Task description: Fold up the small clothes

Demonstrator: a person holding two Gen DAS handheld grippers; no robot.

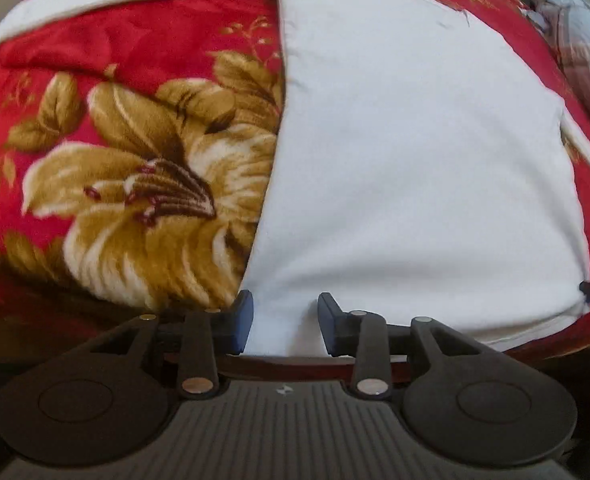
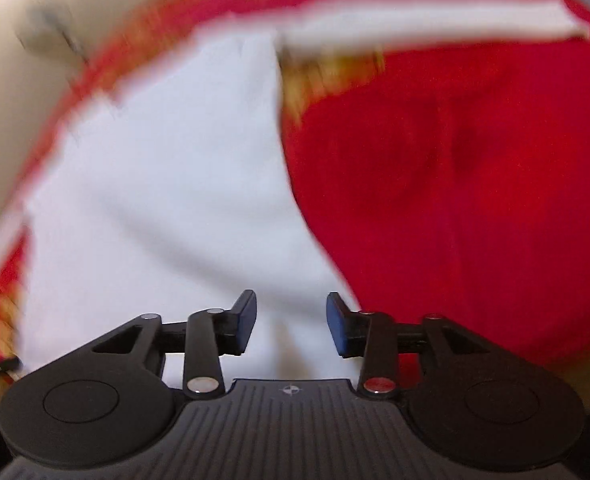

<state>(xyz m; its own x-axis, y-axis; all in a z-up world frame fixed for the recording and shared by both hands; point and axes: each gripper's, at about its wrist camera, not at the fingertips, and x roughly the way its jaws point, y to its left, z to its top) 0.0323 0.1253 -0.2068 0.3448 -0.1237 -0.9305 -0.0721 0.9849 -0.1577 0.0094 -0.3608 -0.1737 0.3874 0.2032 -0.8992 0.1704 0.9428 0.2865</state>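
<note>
A white garment (image 1: 415, 168) lies spread flat on a red blanket (image 1: 75, 60) printed with a large golden flower (image 1: 143, 200). The left tongs (image 1: 285, 320) stand partly apart over its near left edge, pads off the cloth. The right tongs (image 2: 291, 324) also stand partly apart, over its near right edge (image 2: 155, 200), gripping nothing; that view is blurred.

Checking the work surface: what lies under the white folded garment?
The white folded garment lies on a red fleece blanket with gold flowers. Whatever is beneath the blanket is covered.
</note>
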